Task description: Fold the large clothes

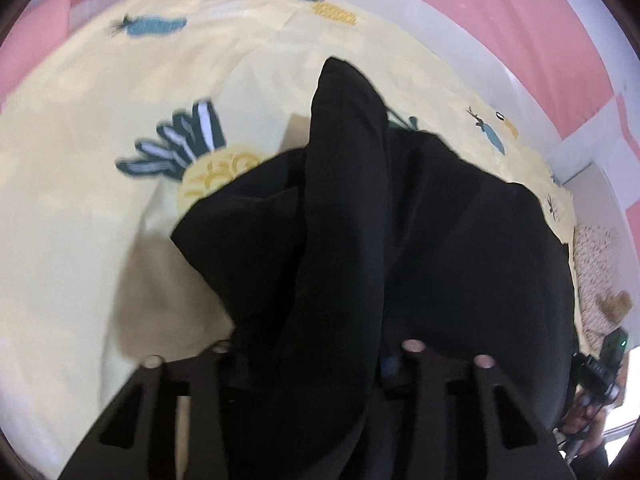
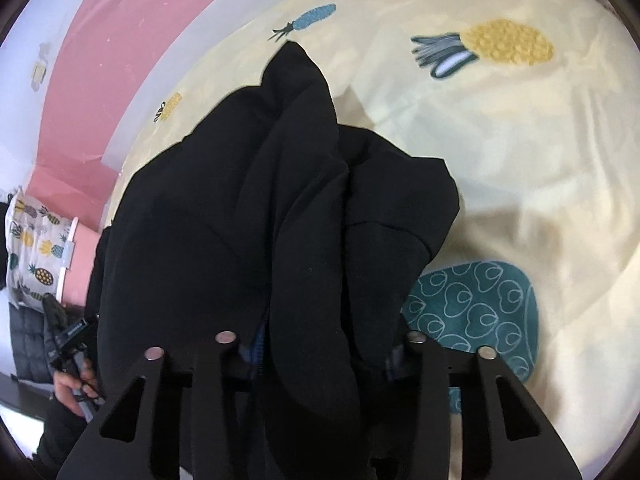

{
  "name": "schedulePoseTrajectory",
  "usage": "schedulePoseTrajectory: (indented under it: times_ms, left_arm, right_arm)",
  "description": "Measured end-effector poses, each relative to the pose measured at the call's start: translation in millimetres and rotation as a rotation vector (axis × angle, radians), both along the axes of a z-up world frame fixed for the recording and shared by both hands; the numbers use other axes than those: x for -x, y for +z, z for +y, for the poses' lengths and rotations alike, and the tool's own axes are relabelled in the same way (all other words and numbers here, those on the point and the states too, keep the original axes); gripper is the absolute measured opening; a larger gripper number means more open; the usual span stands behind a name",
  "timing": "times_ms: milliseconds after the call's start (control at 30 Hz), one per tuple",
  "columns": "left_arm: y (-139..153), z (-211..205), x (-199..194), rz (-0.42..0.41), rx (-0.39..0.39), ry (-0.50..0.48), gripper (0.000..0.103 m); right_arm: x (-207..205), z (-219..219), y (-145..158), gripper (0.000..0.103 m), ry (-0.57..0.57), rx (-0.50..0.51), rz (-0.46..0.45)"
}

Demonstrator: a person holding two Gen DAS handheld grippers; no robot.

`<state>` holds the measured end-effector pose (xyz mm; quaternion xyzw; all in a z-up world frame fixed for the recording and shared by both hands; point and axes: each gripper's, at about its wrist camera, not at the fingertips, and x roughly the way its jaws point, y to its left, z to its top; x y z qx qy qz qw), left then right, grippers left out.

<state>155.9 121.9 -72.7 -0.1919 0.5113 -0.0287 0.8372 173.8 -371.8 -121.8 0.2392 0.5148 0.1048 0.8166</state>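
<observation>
A large black garment [image 1: 360, 220] hangs bunched in front of me over a pale yellow bed sheet [image 1: 80, 208] printed with pineapples. My left gripper [image 1: 316, 354] is shut on a thick fold of the black garment, which drapes between and over its fingers. In the right wrist view the same garment [image 2: 248, 208] hangs the same way. My right gripper [image 2: 320, 342] is shut on another bunch of it. Both hold the cloth lifted, with its lower end trailing toward the sheet [image 2: 520, 152].
A teal patch with heart outlines [image 2: 476, 308] lies on the sheet under the right gripper. A pink wall [image 1: 500, 8] borders the bed. A pineapple-print pillow [image 2: 36, 248] sits at the left. The other gripper and hand show at the edges [image 1: 600, 376] [image 2: 72, 344].
</observation>
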Motion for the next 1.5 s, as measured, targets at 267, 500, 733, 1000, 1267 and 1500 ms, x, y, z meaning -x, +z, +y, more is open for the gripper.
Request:
schedulePoseTrajectory:
  times_ms: [267,500,733,1000,1267,1500]
  left_arm:
    - [70.7,-5.1,28.2,-0.137,0.016,-0.052,0.030]
    - [101.3,-1.2,53.0,-0.183,0.043,-0.053,0.030]
    - [106.6,5.6,64.7,-0.198,0.061,-0.048,0.030]
    - [111.0,19.4,57.0,-0.214,0.057,-0.042,0.029]
    - [129.6,50.0,24.0,-0.252,0.023,-0.011,0.029]
    - [145.0,87.0,-20.9,-0.284,-0.021,0.014,0.029]
  right_arm:
    - [26.2,15.5,65.3,0.034,0.043,0.015,-0.126]
    - [52.4,19.2,93.2,0.033,0.074,0.021,-0.188]
    - [58.0,24.1,98.3,0.033,0.085,0.016,-0.200]
    - [35.5,40.0,106.4,0.033,0.108,0.007,-0.225]
    - [-5.0,73.1,109.4,0.033,0.141,-0.027,-0.250]
    - [-57.9,111.1,106.7,0.033,0.169,-0.053,-0.269]
